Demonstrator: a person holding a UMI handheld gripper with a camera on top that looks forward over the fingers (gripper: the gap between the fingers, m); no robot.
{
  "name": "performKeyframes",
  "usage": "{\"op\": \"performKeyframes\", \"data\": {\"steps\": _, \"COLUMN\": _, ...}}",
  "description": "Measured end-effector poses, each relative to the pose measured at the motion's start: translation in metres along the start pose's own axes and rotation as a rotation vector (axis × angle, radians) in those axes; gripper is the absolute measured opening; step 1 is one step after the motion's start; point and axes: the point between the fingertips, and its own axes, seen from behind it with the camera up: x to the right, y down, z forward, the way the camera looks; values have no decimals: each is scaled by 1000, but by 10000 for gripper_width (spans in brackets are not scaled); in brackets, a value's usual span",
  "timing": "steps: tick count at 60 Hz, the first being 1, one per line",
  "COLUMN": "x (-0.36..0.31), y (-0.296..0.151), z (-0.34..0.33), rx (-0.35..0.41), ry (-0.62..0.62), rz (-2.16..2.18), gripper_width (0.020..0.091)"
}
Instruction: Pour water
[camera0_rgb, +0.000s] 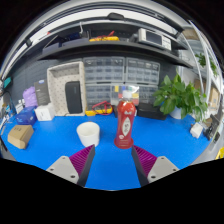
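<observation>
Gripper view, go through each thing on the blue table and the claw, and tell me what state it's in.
Bottle: upright on the blue table, cap on, beyond the claw, not held.
Cup: upright, open top, left of the bottle, apart from it; contents not visible.
Claw: open, holding nothing.
Plant: upright at the table's far side.

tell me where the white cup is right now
The white cup stands on the blue table, just left of the red bottle, beyond the open claw and slightly left of its centre line.
</observation>
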Motion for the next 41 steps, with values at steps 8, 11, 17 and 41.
{"op": "performKeyframes", "data": {"steps": 8, "x": -29, "y": -35, "z": -33, "rx": 67, "ry": -64, "rz": 26, "gripper_width": 752}}
{"op": "performKeyframes", "data": {"steps": 11, "x": -31, "y": -49, "z": -43, "rx": 99, "ry": -56, "rz": 30, "gripper_width": 751}}
{"op": "performKeyframes", "data": {"steps": 17, "x": -32, "y": -61, "z": -63, "rx": 116, "ry": -40, "rz": 2, "gripper_width": 748}}
{"op": "performKeyframes", "data": {"steps": 41, "x": -47, "y": -72, "z": -95, "rx": 137, "ry": -51, "rz": -36, "gripper_width": 748}}
